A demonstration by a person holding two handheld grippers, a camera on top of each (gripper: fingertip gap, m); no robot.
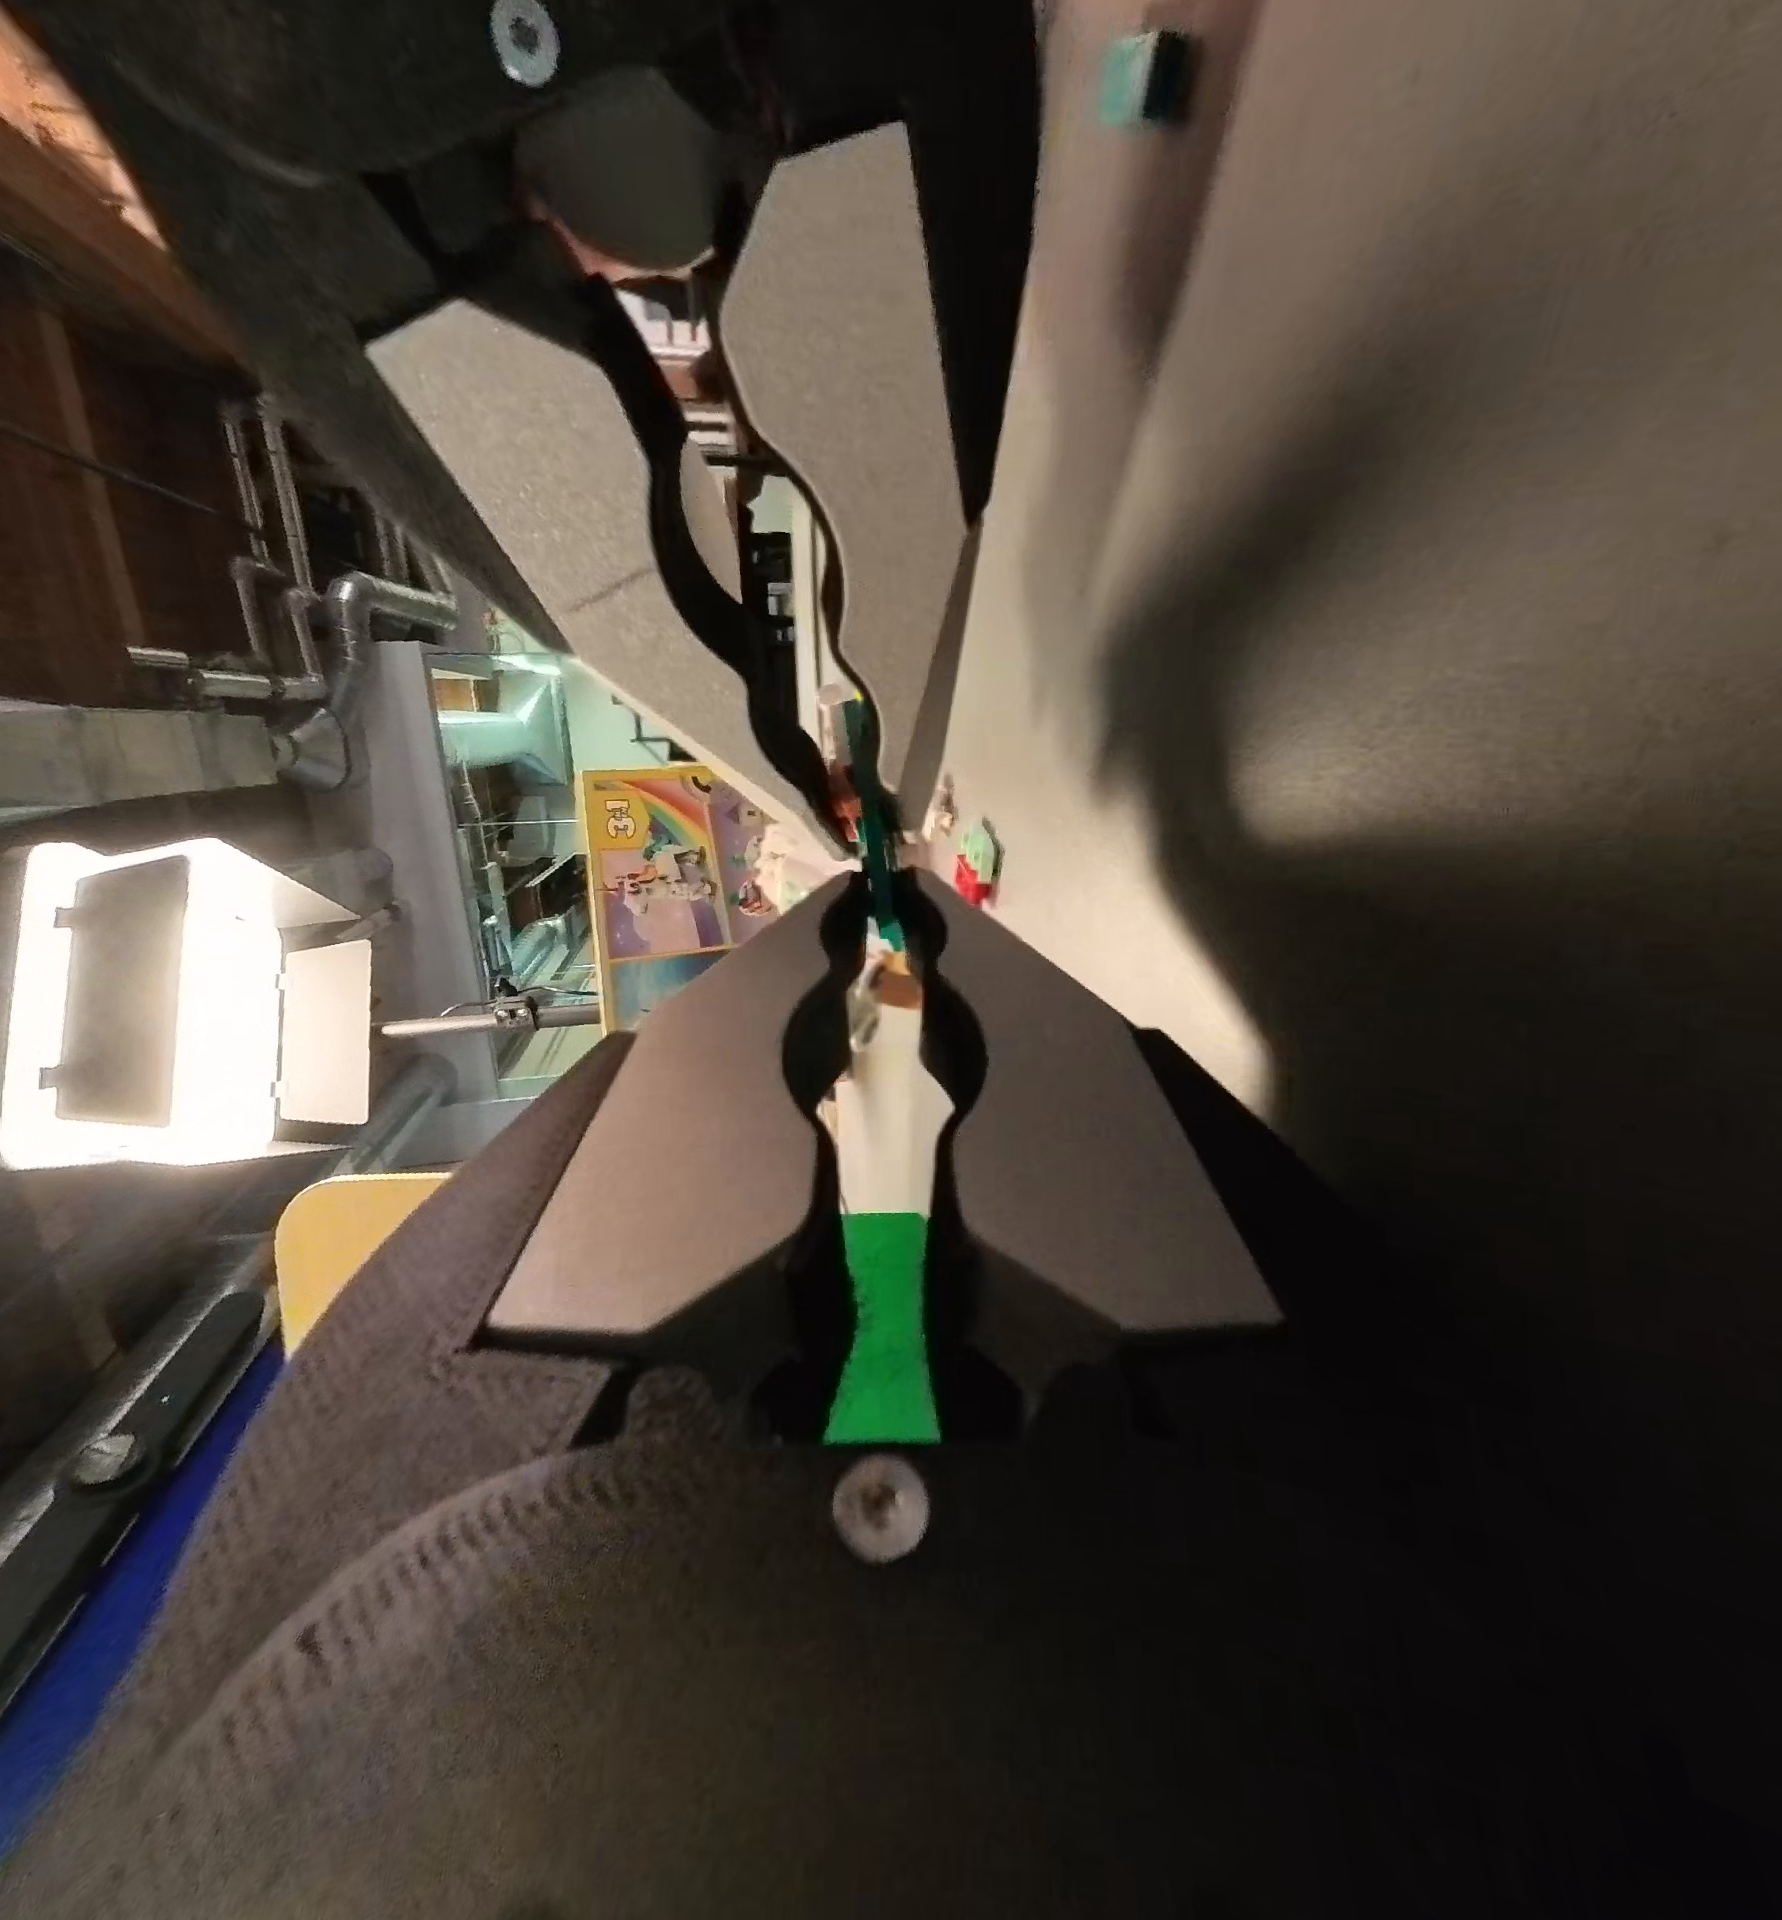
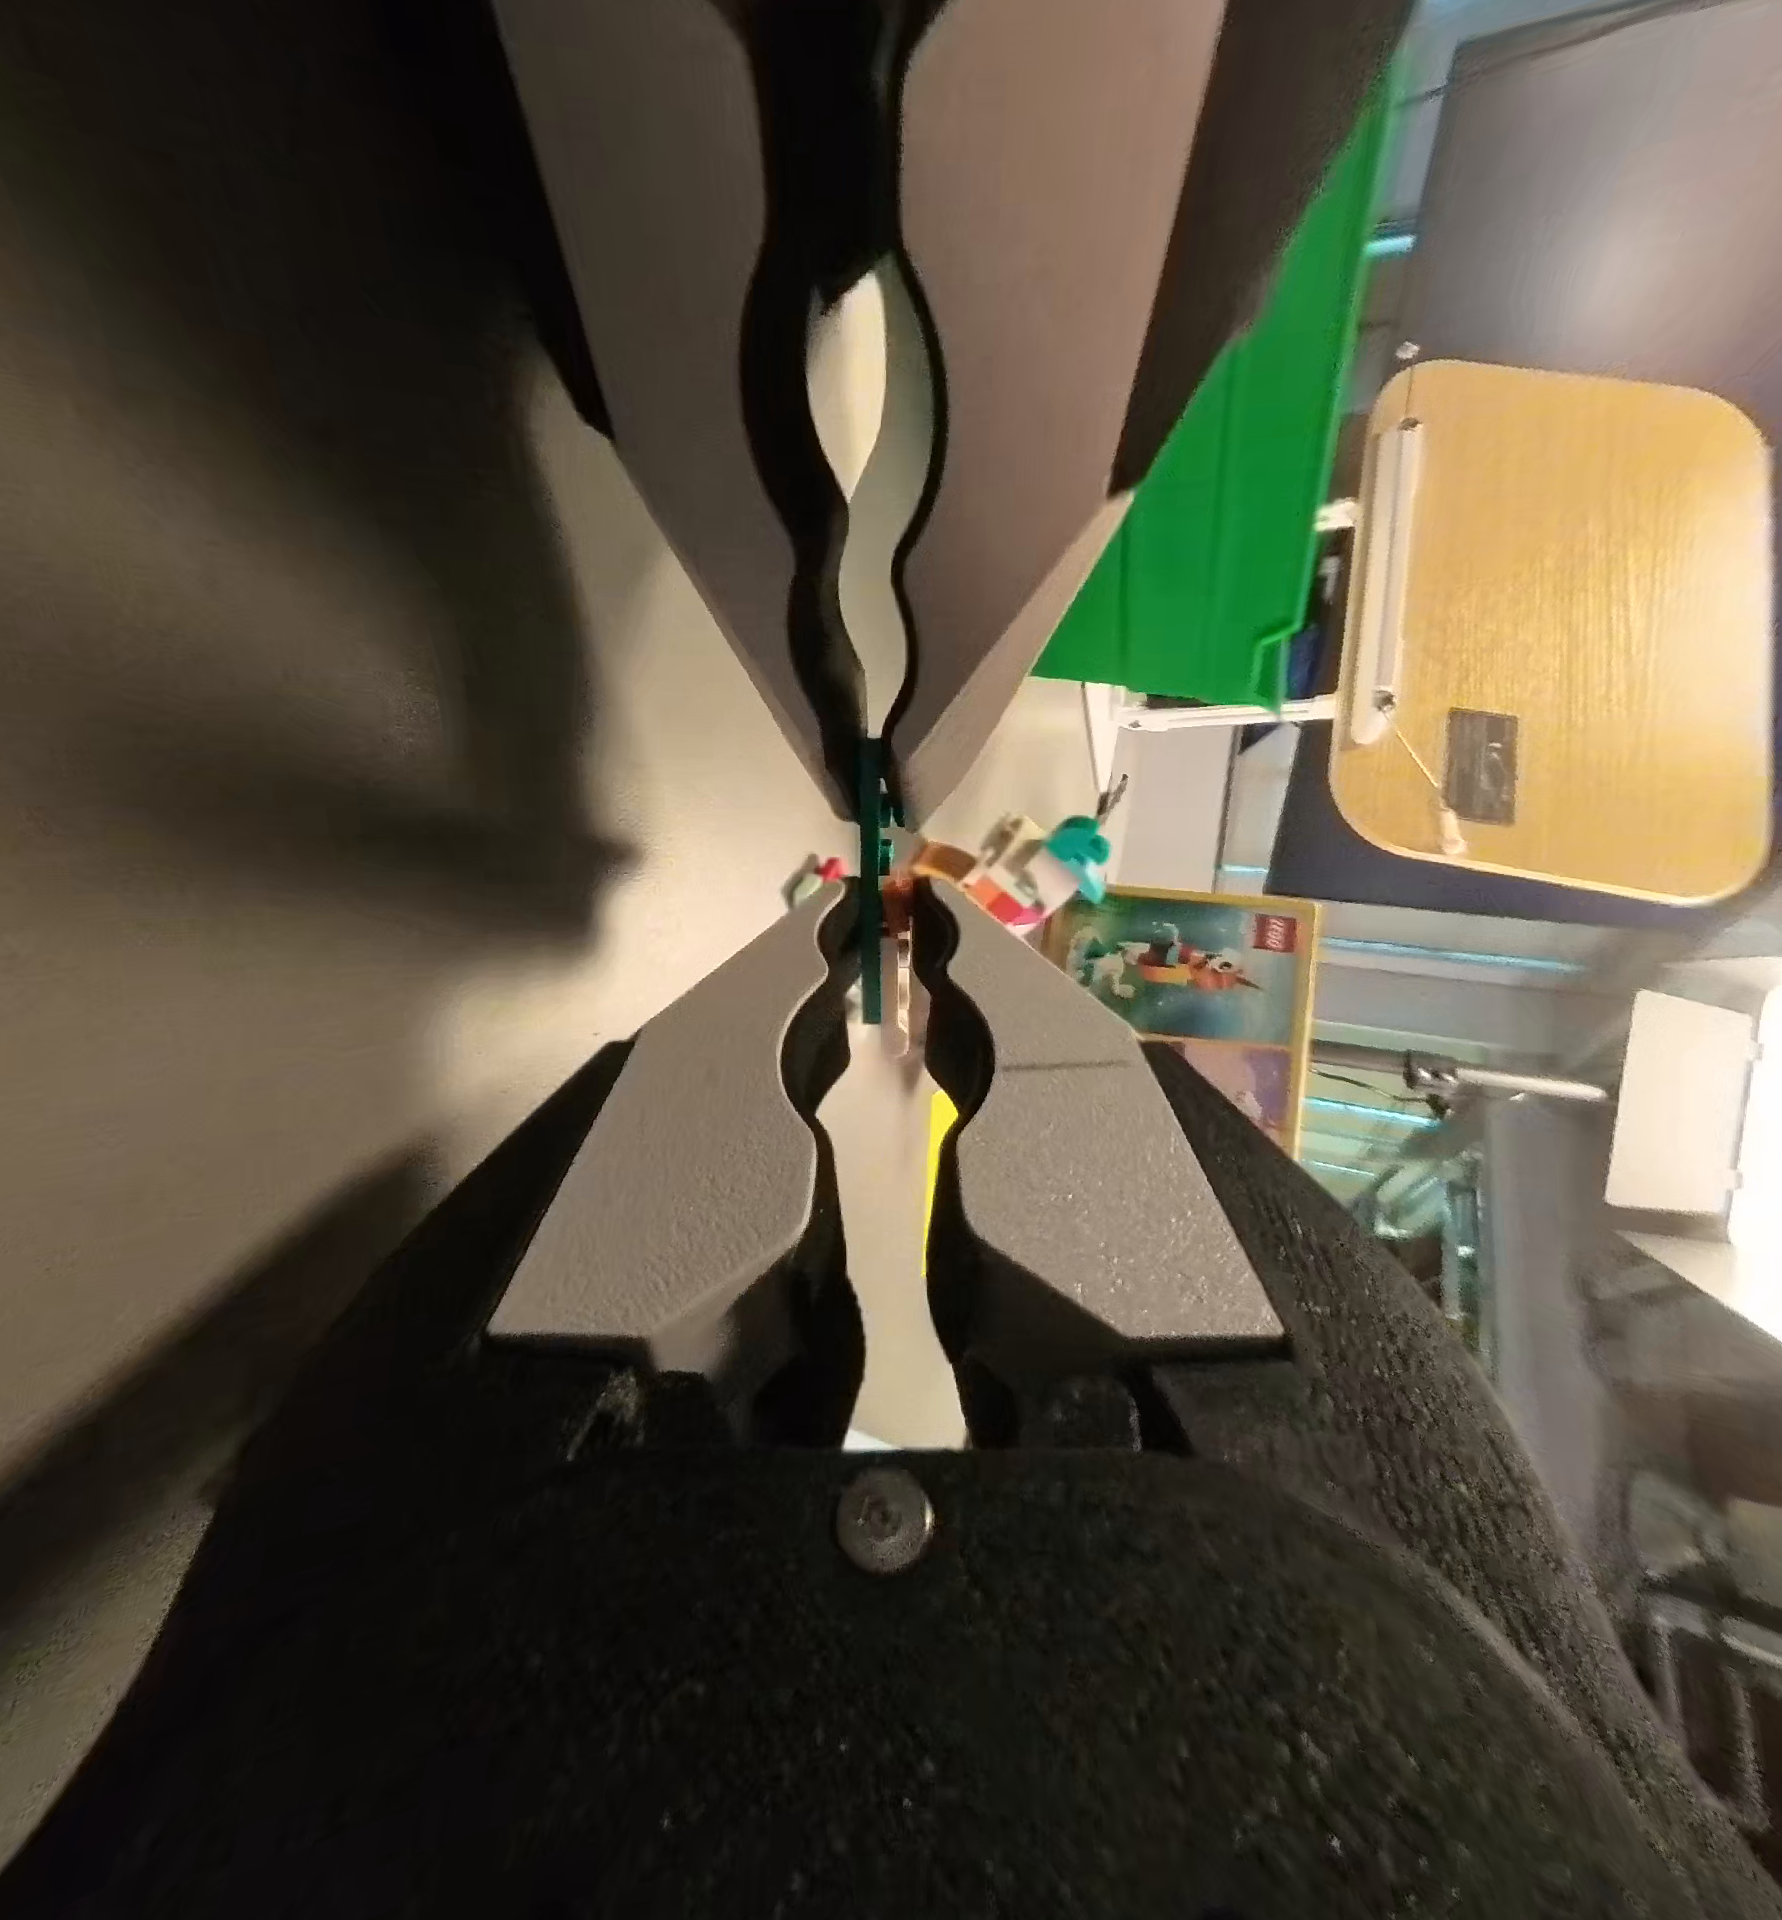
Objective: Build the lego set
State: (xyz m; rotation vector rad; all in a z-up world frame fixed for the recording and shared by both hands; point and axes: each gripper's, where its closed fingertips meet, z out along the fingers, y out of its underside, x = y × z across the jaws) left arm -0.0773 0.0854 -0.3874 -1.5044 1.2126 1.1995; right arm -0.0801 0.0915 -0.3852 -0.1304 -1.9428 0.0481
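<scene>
1. Filling one whole side of both wrist views, the pale surface (image 1: 1489, 520) runs bare and shadowed beside the tools, with open room along it.
2. Standing past the surface's far end, a yellow-edged set box (image 1: 658, 883) faces the cameras; a green panel (image 2: 1230, 520) rises off to one side.
3. Meeting tip to tip, the left hand-held gripper (image 1: 882, 899) and the right hand-held gripper (image 2: 882, 920) both pinch the same small build, each pair of wavy-edged fingers drawn in close around it.
4. Held between them, clear of the surface, the thin dark-green plate (image 2: 873, 894) stands edge-on, with a brown piece (image 2: 902, 891) and a pale clear part pressed against its side.
5. Lying on the surface just beyond the tips, a red and light-green brick (image 1: 975, 862) sits near the grippers; a white, pink and teal cluster (image 2: 1032, 862) lies close by.
6. Sitting well apart near the frame's edge, a mint and black piece (image 1: 1147, 78) rests alone.
</scene>
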